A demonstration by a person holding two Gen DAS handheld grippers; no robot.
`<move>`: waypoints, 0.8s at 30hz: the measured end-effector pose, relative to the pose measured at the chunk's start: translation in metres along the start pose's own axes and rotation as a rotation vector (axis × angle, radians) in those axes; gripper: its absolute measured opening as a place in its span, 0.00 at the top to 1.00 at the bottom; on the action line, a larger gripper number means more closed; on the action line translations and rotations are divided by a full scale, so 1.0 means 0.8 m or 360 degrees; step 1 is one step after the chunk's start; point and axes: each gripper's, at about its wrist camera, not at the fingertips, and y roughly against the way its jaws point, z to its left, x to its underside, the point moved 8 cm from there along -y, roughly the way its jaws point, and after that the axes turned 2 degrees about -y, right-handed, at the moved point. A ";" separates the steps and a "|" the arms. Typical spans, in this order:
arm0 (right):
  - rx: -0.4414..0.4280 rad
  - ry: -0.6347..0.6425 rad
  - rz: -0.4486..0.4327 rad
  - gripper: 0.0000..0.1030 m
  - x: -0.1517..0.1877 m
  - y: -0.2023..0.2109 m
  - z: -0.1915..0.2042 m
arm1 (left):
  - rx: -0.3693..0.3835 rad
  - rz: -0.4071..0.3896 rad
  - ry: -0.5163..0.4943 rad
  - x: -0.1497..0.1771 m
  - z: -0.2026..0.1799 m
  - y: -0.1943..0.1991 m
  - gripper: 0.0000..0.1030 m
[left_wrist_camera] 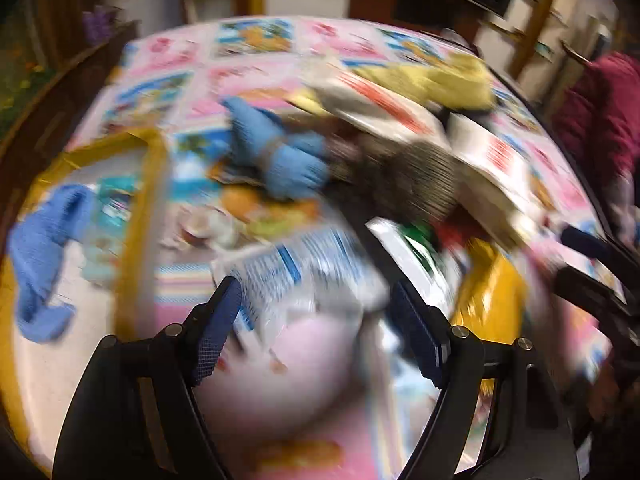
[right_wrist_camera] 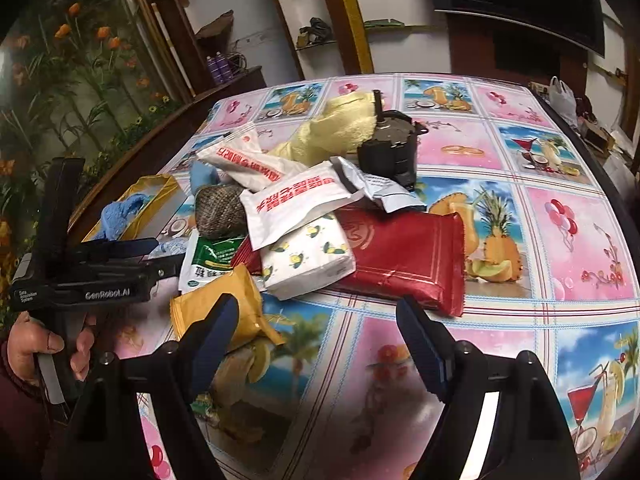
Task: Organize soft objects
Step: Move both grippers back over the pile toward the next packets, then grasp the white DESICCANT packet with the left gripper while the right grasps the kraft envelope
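Observation:
The left wrist view is blurred by motion. My left gripper [left_wrist_camera: 316, 308] is open, its jaws spread around a blue-and-white packet [left_wrist_camera: 304, 276] without closing on it. A yellow-rimmed basket [left_wrist_camera: 154, 184] at the left holds a blue cloth [left_wrist_camera: 40, 252]. A blue glove [left_wrist_camera: 280, 152] and a grey knitted ball [left_wrist_camera: 404, 184] lie ahead. My right gripper [right_wrist_camera: 320, 320] is open and empty, low over the table before the pile. The pile holds the knitted ball [right_wrist_camera: 220, 212], a yellow towel [right_wrist_camera: 332, 128], a tissue pack [right_wrist_camera: 308, 260], a red packet [right_wrist_camera: 408, 252] and a yellow pouch [right_wrist_camera: 236, 304]. The left gripper [right_wrist_camera: 160, 256] shows at the left.
A dark pot [right_wrist_camera: 388, 144] stands behind the pile. White printed bags [right_wrist_camera: 296, 200] and a green-white packet [right_wrist_camera: 208, 260] lie in the pile. The basket [right_wrist_camera: 160, 192] sits at the table's left edge. The patterned tablecloth [right_wrist_camera: 560, 240] is bare on the right.

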 end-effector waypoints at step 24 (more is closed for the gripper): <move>0.0100 -0.0224 0.0298 0.21 0.039 -0.027 0.029 | -0.0060 0.0009 -0.0242 -0.007 0.013 -0.021 0.33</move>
